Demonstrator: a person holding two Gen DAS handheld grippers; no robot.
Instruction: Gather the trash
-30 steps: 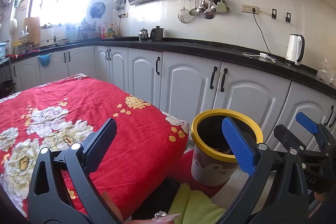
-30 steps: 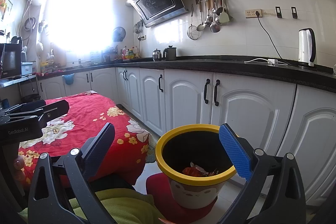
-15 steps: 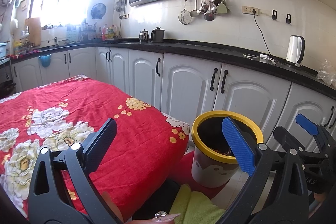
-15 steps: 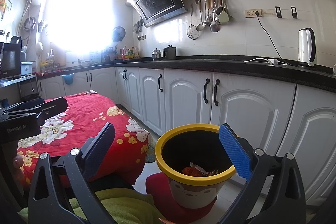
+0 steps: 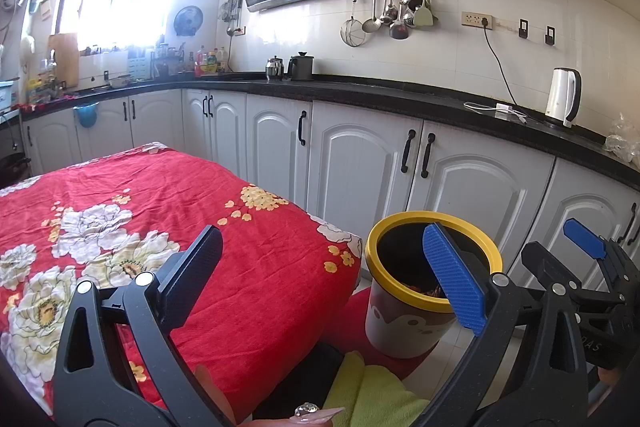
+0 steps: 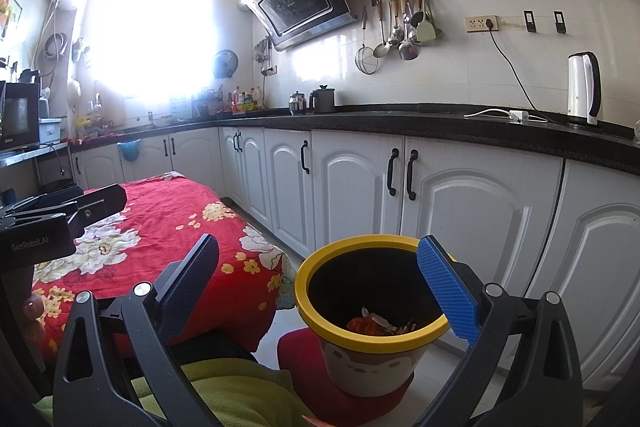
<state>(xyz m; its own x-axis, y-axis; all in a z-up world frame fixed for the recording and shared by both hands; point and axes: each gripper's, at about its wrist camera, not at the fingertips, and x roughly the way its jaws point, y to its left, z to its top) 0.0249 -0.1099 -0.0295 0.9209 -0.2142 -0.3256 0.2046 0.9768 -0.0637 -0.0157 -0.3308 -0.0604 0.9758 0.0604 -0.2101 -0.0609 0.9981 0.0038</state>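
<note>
A white bin with a yellow rim (image 6: 308, 289) stands on a red mat on the floor beside the table; it also shows in the left wrist view (image 5: 400, 331). Orange and white trash (image 6: 378, 325) lies inside it. My right gripper (image 6: 320, 275) is open and empty, raised just before the bin. My left gripper (image 5: 324, 267) is open and empty over the table's near right corner, left of the bin. The right gripper (image 5: 576, 259) shows at the right of the left wrist view.
A table with a red floral cloth (image 5: 160, 211) fills the left side. White cabinets (image 6: 352, 187) under a black counter (image 6: 400, 119) run behind the bin. A white kettle (image 6: 584, 91) stands on the counter. Green fabric (image 6: 232, 391) lies below the grippers.
</note>
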